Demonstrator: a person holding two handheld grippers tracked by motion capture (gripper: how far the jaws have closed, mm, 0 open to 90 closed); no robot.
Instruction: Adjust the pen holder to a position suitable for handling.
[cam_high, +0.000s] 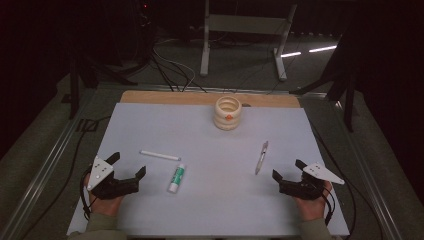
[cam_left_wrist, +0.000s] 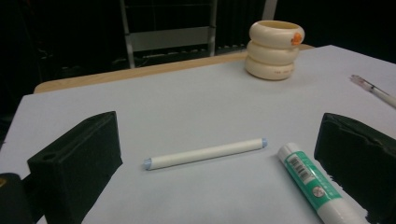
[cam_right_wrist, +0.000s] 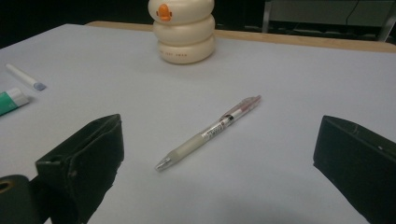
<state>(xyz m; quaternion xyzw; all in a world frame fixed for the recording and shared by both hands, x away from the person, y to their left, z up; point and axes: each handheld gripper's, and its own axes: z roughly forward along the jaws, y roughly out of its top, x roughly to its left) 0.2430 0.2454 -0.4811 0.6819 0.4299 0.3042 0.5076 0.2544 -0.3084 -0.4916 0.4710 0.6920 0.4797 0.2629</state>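
A cream ribbed cup with an orange mark stands upright at the back middle of the white mat. A white stick lies left of centre, and a green-and-white glue stick lies just in front of it. A clear pen lies right of centre. My left gripper rests near the front left, open, with the white stick and glue stick ahead of its jaws. My right gripper rests near the front right, open, with the pen lying ahead between its jaws.
A wooden table edge shows behind the mat. Beyond it stand a grey table frame and cables on a dark floor. Metal rails run along both sides of the table.
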